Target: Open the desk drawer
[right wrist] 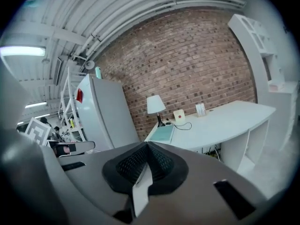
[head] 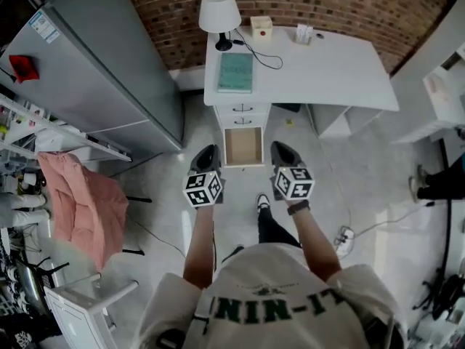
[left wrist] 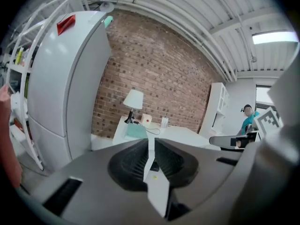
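In the head view the white desk stands against the brick wall, with a drawer unit under its left end. The lowest drawer is pulled out and shows an empty wooden inside. My left gripper and right gripper hang side by side in the air, well short of the desk, pointing at it. In the left gripper view the jaws leave only a thin slit, with nothing in it. In the right gripper view the jaws meet at the tips and hold nothing.
On the desk stand a white lamp, a green notebook, a small box and a black cable. A grey fridge stands to the left. A pink cloth hangs lower left. White shelves and a person's legs are at the right.
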`<state>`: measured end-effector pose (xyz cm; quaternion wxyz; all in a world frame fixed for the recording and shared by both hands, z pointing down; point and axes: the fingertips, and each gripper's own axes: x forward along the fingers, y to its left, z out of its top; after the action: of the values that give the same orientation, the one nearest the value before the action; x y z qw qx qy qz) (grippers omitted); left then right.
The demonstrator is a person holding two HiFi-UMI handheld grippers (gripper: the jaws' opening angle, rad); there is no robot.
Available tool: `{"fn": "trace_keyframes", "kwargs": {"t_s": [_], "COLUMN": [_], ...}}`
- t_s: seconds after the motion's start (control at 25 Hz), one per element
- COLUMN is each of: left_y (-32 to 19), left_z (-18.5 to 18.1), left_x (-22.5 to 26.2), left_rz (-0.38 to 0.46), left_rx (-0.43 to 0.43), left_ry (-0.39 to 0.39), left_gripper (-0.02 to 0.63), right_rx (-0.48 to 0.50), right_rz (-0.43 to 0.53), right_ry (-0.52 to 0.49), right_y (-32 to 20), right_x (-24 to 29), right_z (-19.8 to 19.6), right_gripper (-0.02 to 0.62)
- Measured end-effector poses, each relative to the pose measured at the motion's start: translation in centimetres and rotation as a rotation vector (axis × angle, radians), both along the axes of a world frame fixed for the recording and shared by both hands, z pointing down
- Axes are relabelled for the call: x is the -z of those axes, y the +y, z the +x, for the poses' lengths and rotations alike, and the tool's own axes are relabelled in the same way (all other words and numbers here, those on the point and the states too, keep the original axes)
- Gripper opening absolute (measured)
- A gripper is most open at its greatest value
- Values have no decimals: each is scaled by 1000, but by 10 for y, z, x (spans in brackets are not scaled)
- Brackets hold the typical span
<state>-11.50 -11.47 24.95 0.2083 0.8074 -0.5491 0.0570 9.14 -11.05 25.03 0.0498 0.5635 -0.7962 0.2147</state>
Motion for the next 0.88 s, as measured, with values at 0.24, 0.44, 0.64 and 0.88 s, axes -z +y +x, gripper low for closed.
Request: {"fn": "trace_keyframes", "kwargs": {"t_s": [0.24, 0.44, 0.64, 0.88], "left_y": [26, 51, 75, 100], "left_z": [6, 8, 11, 12], "left_x": [60, 85, 96, 101], "left_rz": [123, 193, 228, 249], "left_rx": [-12, -6, -9, -11], "left_ry": [-56, -89, -131, -103], "left_gripper": [20, 5, 2, 2], "right_rx": [14, 18, 26, 14], "right_rz": [134, 196, 243, 245], "right_ry": [51, 50, 58, 79], "right_y": [20, 44, 69, 94], "right_x": [55, 83, 97, 103], "right_z": [-3, -12, -14, -14], "right_gripper": [0, 1, 1, 0]}}
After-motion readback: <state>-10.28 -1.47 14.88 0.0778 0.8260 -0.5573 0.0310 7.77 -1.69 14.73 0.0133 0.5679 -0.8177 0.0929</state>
